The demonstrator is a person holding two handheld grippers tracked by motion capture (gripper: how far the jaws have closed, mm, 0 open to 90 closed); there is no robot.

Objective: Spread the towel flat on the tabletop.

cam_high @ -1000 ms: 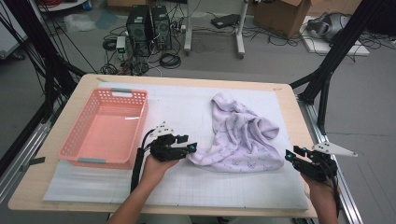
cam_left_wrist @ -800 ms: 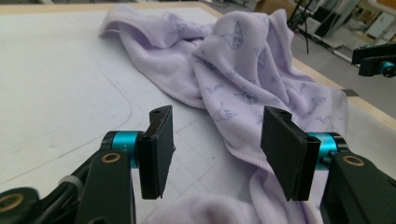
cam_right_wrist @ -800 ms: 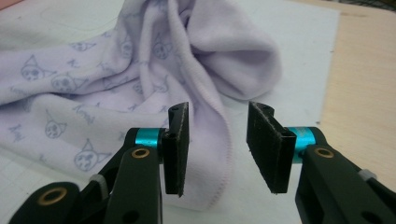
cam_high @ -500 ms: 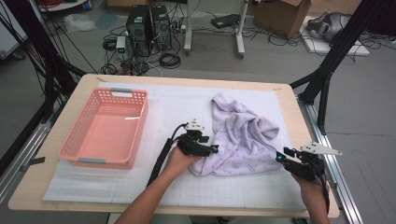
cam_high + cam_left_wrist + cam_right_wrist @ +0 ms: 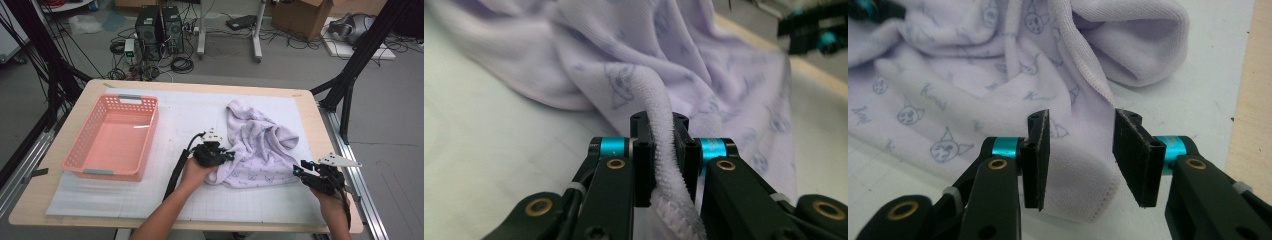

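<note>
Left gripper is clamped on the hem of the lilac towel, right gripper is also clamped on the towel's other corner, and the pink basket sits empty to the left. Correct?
Not quite. The right gripper is not clamped: in the right gripper view its jaws stand open, with a corner of the lilac towel lying between them. The left gripper is shut on the towel's hem, and the pink basket is empty at the left.

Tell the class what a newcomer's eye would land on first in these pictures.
First the crumpled lilac towel, printed with little cat faces, right of centre on the table. The left gripper has just closed on its hem at the near left edge, while the right gripper stands open at its right corner. An empty pink basket sits at the left.
</note>
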